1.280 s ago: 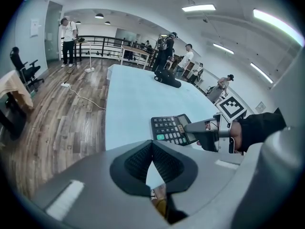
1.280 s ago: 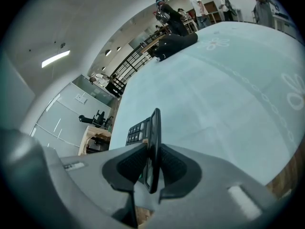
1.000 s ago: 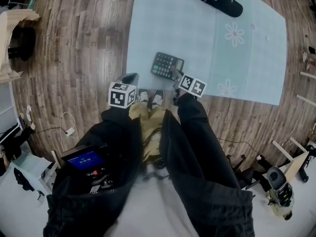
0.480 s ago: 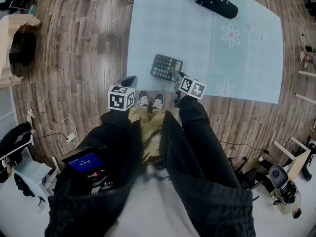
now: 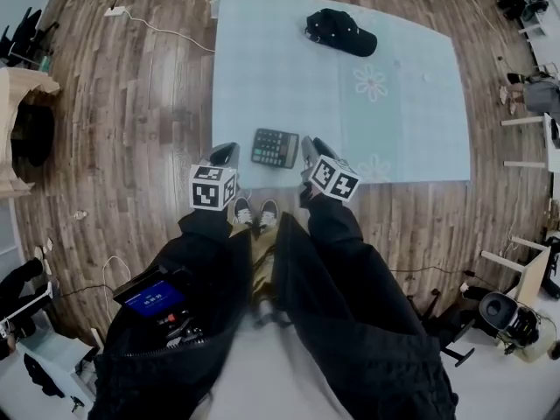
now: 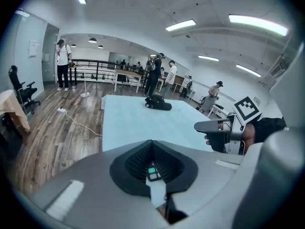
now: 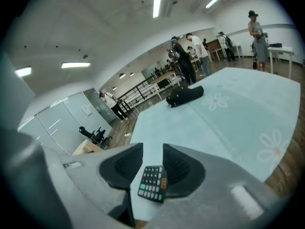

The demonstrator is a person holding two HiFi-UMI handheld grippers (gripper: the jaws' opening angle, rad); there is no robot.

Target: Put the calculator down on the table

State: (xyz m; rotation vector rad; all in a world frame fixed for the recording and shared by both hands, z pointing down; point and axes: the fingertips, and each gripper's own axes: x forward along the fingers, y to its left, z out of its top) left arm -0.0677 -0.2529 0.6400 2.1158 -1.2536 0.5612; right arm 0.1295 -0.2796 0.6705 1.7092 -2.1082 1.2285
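Note:
The dark calculator (image 5: 275,148) lies flat near the front edge of the pale blue table (image 5: 394,103), between my two grippers. My right gripper (image 5: 308,151) is just right of it and apart from it. Its jaws stand open after closing a little, with nothing gripped. In the right gripper view the calculator (image 7: 152,182) shows below, through the gap of the right gripper (image 7: 152,149). My left gripper (image 5: 223,156) is off the table's left front corner. In its own view the left gripper (image 6: 152,144) has its pads together, and the right gripper (image 6: 217,128) shows to the right.
A black cap (image 5: 341,31) lies at the table's far side. Wood floor (image 5: 131,103) surrounds the table, with a white cable (image 5: 162,33) at the far left. My shoes (image 5: 254,213) stand at the front edge. People (image 6: 159,75) and furniture are far off.
The right gripper has come off the calculator's right side and lifted. Both grippers have risen and drawn back. The calculator stays flat on the table.

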